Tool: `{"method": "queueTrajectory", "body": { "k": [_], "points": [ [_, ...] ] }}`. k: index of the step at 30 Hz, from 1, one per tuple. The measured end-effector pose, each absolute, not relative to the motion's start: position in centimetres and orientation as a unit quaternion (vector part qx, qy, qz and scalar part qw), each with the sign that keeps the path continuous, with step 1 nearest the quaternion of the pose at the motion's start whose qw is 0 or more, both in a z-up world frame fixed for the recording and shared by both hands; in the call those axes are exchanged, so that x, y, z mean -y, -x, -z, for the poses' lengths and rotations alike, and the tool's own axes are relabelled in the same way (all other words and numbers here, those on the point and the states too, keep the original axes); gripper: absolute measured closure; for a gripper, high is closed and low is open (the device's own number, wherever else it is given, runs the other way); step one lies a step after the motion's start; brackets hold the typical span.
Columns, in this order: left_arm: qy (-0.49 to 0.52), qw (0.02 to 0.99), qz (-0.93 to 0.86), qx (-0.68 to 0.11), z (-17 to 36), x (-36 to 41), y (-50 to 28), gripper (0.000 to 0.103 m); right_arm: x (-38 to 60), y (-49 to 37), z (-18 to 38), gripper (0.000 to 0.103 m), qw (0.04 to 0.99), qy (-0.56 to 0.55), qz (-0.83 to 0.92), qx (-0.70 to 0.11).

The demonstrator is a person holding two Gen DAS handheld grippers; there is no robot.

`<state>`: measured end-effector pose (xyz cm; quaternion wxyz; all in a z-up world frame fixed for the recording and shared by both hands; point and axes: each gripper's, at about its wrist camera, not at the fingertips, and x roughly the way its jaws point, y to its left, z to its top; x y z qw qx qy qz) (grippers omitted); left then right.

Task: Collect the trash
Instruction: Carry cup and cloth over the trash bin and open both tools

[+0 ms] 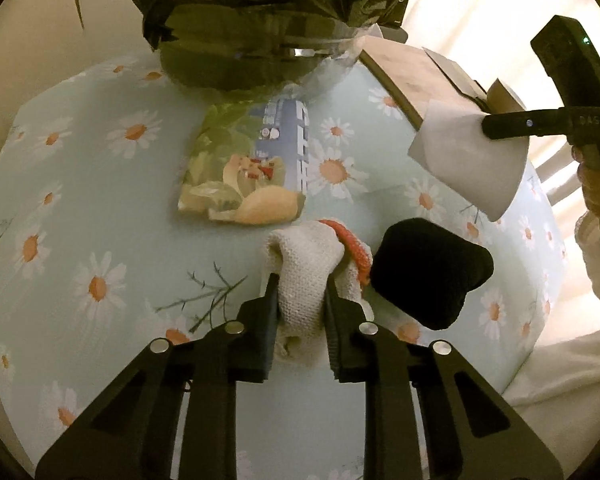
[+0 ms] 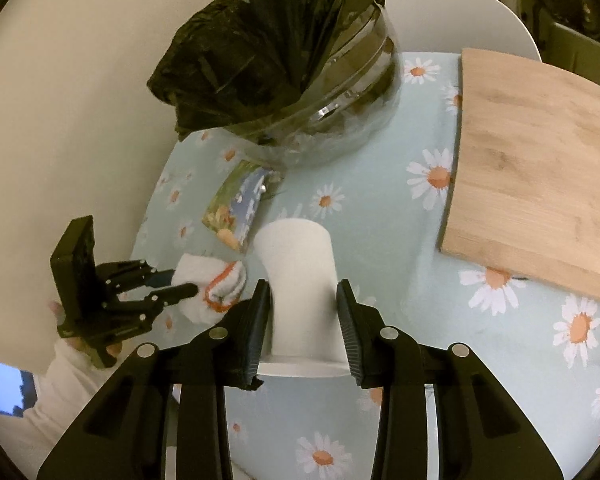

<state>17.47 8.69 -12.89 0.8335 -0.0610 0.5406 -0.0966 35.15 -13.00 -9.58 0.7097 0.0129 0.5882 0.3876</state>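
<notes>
right gripper point(image 2: 303, 320): clamped on white paper cup point(image 2: 300, 272), lifted

left gripper point(image 1: 300, 312): squeezing knit cloth point(image 1: 308, 272)

bin bag point(image 2: 268, 40): straight ahead past the cup, right hand's closer

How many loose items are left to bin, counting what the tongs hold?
3 visible: a white paper cup gripped in the right tongs, a white-and-orange cloth gripped in the left tongs, and a printed wrapper lying flat before the lined bin. Others may be hidden.
</notes>
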Motion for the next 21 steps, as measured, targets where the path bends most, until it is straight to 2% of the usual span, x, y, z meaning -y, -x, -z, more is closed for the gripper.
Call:
{"method": "queueTrajectory", "body": {
  "k": [6, 21],
  "points": [
    [0.061, 0.844, 0.068, -0.529, 11.8, -8.6, -15.4, 0.082, 14.0, -34.0, 8.8, 0.071, 0.716, -0.021, -0.391, -0.578],
    [0.022, 0.887, 0.018, -0.461, 4.2, -8.3, -13.0, 0.082, 18.2, -33.3, 3.1, 0.071, 0.753, -0.048, -0.402, -0.519]
  ]
}}
